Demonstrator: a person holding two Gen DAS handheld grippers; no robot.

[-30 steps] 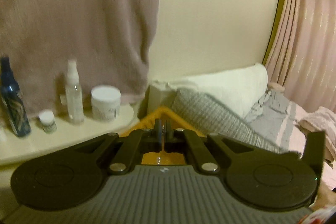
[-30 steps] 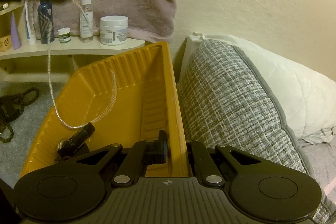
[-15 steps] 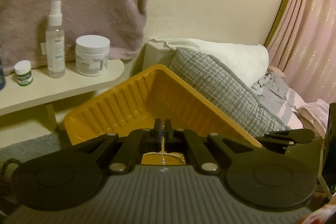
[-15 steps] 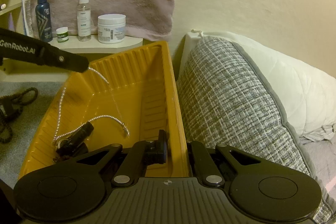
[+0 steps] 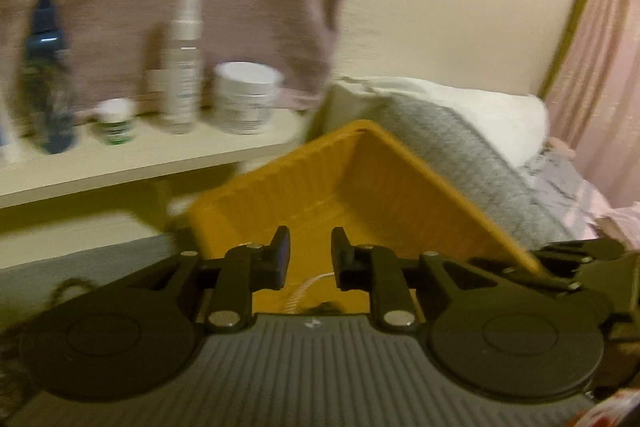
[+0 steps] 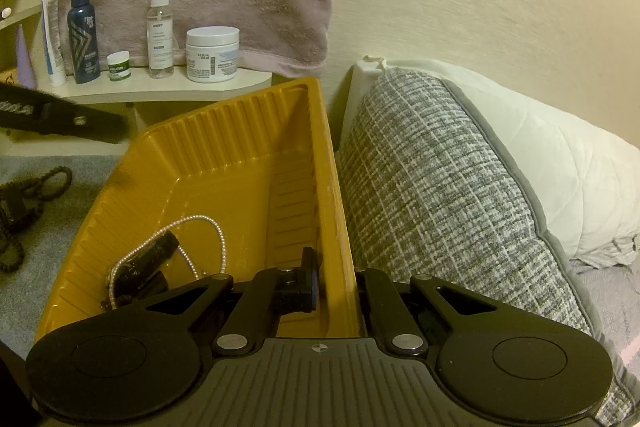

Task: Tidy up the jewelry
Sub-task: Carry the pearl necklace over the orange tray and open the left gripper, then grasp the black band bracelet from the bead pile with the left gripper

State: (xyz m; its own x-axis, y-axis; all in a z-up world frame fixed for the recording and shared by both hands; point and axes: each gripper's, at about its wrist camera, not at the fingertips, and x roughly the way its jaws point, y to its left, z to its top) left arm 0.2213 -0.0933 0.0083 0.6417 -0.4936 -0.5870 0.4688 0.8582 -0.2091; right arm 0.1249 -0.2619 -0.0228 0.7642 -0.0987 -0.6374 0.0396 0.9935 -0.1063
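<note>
Pearl necklace [image 6: 176, 247] coiled lower left inside yellow bin [image 6: 240, 155], released by spread, empty left claw [image 5: 306, 259]; right claw [image 6: 334, 279] pinching bin's wall, apparently steadying it.

Left tool [image 5: 306, 259]: black linkage arms, round black hubs, silver pivot screws, ribbed grey housing. Right tool [image 6: 335, 281]: identical build; small crosshair mark on the housing's front edge.
</note>
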